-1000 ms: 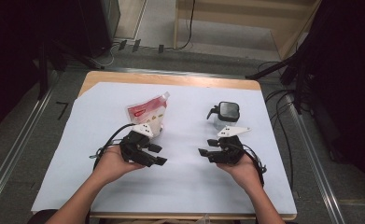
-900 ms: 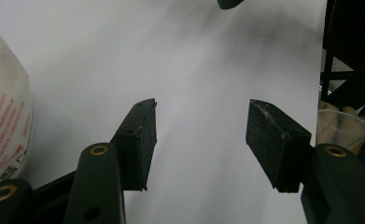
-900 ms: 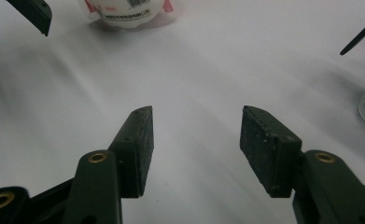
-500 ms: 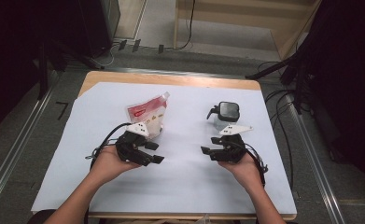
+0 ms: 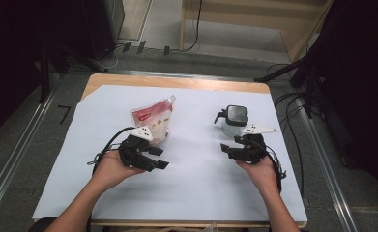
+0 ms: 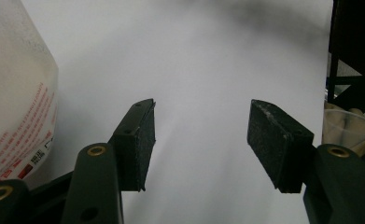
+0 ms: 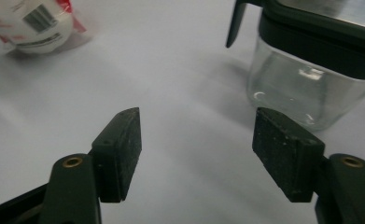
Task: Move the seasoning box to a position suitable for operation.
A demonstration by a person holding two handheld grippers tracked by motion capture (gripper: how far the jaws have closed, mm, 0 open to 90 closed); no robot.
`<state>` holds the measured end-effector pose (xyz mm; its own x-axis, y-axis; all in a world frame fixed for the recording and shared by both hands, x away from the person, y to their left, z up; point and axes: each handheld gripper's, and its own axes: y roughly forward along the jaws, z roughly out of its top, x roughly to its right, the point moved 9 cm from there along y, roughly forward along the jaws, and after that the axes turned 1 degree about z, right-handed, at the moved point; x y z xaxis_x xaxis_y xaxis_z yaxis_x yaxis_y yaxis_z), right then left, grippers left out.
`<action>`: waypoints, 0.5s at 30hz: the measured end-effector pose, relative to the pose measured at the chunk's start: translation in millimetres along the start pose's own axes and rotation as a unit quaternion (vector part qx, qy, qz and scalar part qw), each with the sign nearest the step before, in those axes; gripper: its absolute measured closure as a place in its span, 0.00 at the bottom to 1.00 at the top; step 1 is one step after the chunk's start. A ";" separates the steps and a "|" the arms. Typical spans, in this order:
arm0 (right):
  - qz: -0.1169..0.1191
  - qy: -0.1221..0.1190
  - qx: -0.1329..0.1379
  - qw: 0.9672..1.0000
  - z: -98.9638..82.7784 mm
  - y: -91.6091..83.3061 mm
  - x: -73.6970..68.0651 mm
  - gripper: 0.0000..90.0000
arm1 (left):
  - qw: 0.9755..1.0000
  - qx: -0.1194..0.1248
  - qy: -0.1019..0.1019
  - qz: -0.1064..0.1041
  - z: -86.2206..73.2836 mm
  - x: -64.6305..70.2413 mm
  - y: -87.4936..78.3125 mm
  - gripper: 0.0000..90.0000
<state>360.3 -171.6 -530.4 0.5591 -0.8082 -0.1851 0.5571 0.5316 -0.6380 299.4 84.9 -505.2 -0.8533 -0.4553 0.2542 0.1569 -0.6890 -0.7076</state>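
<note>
A red-and-white pouch (image 5: 152, 118) stands on the white table cover, just beyond my left gripper (image 5: 160, 162). That gripper is open with nothing between its pads; the left gripper view has the pouch (image 6: 12, 102) at the left of the open left gripper (image 6: 201, 135). A glass jar with a black lid (image 5: 235, 120) stands right behind my right gripper (image 5: 224, 150). Its jaws have just been opening and hold nothing. In the right gripper view the jar (image 7: 311, 88) is ahead to the right of the right gripper (image 7: 199, 149), and the pouch (image 7: 35, 21) lies far left.
The table (image 5: 201, 193) is covered by a white sheet, with a wooden edge at the back. Black cables (image 5: 293, 111) hang off its right side. Dark equipment stands on the floor at left and right, and a wooden frame stands beyond.
My right gripper has shifted slightly to the right, nearer the jar, and its jaws stand wider. The left gripper, the pouch and the jar have stayed where they were.
</note>
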 end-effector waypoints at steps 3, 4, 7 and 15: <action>-0.005 0.011 0.000 1.000 0.4 0.0 5.8 0.35 | 1.000 -0.001 0.003 0.002 -0.6 0.2 -0.6 0.47; -0.006 0.013 0.000 1.000 0.5 0.6 7.9 0.34 | 1.000 -0.004 0.001 0.001 -1.5 0.9 -1.2 0.47; -0.018 0.025 -0.008 1.000 0.3 3.1 16.8 0.29 | 1.000 -0.005 -0.002 0.000 -3.3 2.0 -1.6 0.48; -0.065 0.045 0.009 0.997 10.7 9.2 37.7 0.14 | 1.000 -0.004 -0.004 0.004 -7.6 3.3 -5.6 0.48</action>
<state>393.0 -194.5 -535.3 0.4238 -0.8899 -0.1688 0.6327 0.4243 -0.6479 291.9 91.5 -505.5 -0.8479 -0.4652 0.2542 0.1596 -0.6813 -0.7144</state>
